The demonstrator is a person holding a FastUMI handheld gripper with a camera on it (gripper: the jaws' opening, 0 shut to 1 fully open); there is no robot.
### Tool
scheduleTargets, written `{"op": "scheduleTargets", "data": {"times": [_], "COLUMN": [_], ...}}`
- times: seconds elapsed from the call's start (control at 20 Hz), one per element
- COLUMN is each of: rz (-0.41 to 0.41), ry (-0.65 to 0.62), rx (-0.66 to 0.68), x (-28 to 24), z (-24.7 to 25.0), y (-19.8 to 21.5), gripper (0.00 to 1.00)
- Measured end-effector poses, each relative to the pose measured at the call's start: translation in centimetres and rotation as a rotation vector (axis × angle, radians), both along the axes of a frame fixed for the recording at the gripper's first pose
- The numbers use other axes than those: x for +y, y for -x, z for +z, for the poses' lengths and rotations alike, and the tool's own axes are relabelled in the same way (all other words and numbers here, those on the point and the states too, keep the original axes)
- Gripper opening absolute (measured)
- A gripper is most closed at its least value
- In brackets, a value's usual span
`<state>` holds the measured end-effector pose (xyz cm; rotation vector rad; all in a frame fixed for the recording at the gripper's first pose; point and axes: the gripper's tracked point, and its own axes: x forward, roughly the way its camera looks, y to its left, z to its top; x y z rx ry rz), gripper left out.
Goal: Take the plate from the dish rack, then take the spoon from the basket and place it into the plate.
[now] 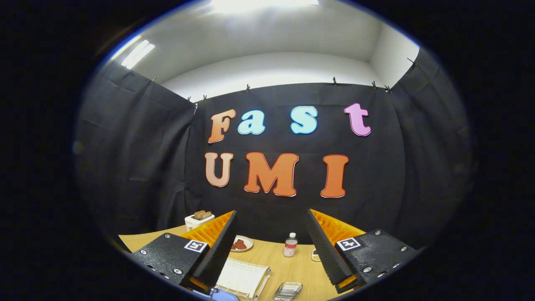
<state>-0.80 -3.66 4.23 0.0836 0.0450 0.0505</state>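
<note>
The gripper [271,246] hangs above the wooden table [288,267], fingers wide apart and holding nothing. Between them, nearer than the small bottle [290,245], lies a pale rack [243,278], partly hidden by the left finger; no plate can be made out in it. Beside the rack, a clear basket [288,291] is cut off, contents unclear. A blue thing [221,295] by the rack is mostly hidden.

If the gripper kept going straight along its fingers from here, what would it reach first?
Probably the booth's black cloth wall. The open gripper points level above the table; the small bottle between its fingers seems to sit below that line, though depth is unclear.
</note>
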Motion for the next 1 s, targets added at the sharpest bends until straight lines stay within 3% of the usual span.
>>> {"op": "scheduleTargets", "data": {"times": [1.0], "rz": [0.004], "ry": [-0.009], "rx": [0.03], "x": [1.8], "z": [-0.6], "y": [-0.4], "gripper": [0.97]}}
